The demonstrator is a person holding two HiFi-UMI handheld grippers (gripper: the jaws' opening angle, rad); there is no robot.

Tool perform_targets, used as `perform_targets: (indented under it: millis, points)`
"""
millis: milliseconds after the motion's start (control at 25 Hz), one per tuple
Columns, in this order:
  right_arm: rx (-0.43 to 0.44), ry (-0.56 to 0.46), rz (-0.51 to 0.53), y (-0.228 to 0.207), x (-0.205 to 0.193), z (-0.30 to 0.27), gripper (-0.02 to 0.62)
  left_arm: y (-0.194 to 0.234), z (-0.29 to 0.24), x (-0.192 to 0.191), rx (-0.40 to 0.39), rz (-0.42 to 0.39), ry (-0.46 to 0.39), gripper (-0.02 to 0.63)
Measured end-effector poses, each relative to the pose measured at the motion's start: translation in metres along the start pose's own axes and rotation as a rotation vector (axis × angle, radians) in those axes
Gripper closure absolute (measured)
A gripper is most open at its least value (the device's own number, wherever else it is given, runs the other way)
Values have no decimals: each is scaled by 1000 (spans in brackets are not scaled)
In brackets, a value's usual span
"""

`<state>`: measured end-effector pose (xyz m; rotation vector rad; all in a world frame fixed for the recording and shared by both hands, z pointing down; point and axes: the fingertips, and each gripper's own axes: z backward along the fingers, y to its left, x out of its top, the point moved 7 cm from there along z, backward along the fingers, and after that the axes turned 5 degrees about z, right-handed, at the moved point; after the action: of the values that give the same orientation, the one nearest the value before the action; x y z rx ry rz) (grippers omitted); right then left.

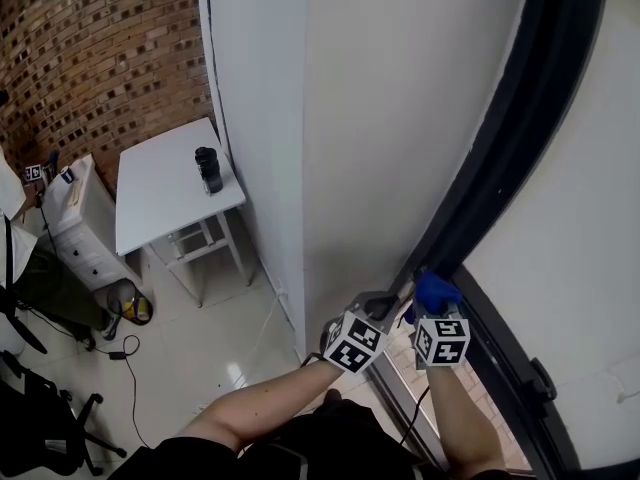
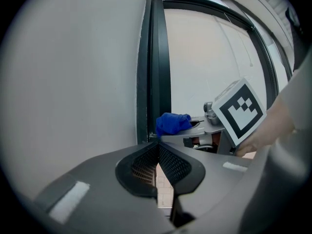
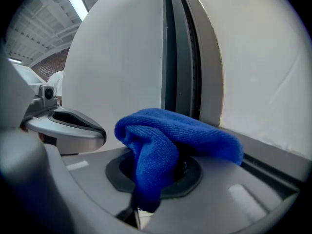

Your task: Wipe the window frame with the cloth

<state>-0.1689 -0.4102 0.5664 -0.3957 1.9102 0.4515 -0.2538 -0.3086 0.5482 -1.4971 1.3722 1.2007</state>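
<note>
A bunched blue cloth (image 3: 165, 140) is pinched in my right gripper (image 3: 153, 172), which is shut on it. In the head view the cloth (image 1: 436, 290) sits against the lower part of the black window frame (image 1: 520, 138), just ahead of the right gripper (image 1: 432, 308). The dark frame (image 3: 180, 57) rises right behind the cloth. My left gripper (image 2: 157, 155) is shut with nothing between its pads. It hangs beside the right one (image 1: 395, 308), close to the white wall (image 1: 390, 118). From the left gripper view the cloth (image 2: 171, 123) touches the frame (image 2: 158, 67).
A white table (image 1: 170, 188) with a black object (image 1: 208, 168) on it stands below at the left, before a brick wall (image 1: 100, 58). White drawers (image 1: 80, 228), a chair (image 1: 50, 418) and cables lie on the tiled floor. A handle (image 1: 540, 378) sits on the frame.
</note>
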Motion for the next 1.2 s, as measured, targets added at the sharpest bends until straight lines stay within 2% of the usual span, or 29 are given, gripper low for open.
perform_targets:
  millis: [320,600,1000,1200]
  points:
    - [-3,-28,-28,1,-2,4,534,-1,-15,5,-34,8,26,614]
    - [-44,-39,-61,4,-2,4,533,2,-9,5,-101,-7,13,614]
    - [-147,-8,-128,48,4,29,531,7,36,11,-251,-48,-7,614]
    - [-197,-5,-142,55,0,39,531,6,45,4,-284,-50,-15,614]
